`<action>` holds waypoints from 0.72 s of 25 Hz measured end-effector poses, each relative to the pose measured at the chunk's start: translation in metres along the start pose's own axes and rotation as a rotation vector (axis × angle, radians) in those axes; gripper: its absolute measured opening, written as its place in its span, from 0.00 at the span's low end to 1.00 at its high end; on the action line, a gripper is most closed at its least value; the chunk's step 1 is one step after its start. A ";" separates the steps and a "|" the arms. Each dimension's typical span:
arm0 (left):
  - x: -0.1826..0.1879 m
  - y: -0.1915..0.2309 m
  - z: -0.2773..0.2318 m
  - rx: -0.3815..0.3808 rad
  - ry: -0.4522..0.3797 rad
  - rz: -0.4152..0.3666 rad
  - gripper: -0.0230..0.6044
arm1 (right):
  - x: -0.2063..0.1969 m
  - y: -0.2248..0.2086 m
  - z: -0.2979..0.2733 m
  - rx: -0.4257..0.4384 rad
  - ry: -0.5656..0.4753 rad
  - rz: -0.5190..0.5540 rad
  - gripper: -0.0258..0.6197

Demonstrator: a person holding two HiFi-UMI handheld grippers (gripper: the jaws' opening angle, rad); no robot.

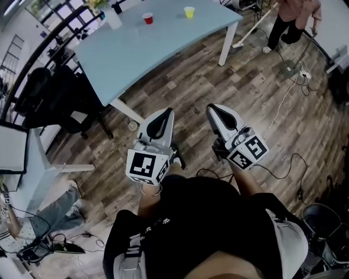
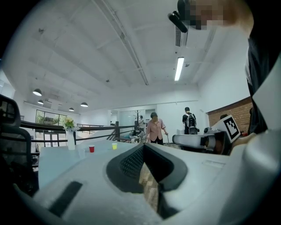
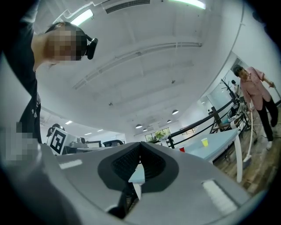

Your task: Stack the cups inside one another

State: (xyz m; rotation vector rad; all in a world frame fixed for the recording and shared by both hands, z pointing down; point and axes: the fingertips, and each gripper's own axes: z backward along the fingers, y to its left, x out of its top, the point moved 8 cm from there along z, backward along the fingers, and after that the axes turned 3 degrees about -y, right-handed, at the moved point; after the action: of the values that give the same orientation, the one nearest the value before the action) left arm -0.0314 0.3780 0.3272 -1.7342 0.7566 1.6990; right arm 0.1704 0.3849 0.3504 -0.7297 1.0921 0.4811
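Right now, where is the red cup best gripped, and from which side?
Take the red cup across its side wall, just below the rim, coming in level from the near edge of the table. It seems to stand upright, with the yellow cup well apart to its right, so both flanks look free for the jaws.

Left claw (image 1: 165,113) closed, empty; right claw (image 1: 213,109) likewise.

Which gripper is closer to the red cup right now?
Left, narrowly. The left gripper is over the floor, short of the table, with the red cup almost straight ahead across it. The right gripper is level beside it, offset further to the cup's right.
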 end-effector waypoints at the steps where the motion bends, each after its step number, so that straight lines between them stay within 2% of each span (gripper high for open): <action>1: -0.001 0.008 -0.005 -0.004 0.003 0.001 0.02 | -0.002 -0.005 -0.007 -0.006 0.003 -0.002 0.04; 18: -0.004 0.152 -0.074 -0.042 0.016 0.046 0.02 | -0.019 -0.051 -0.142 -0.073 0.063 0.030 0.04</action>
State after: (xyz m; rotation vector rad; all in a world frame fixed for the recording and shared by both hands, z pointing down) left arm -0.0954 0.2215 0.3284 -1.7732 0.7780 1.7453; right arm 0.1088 0.2459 0.3445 -0.7978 1.1509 0.5281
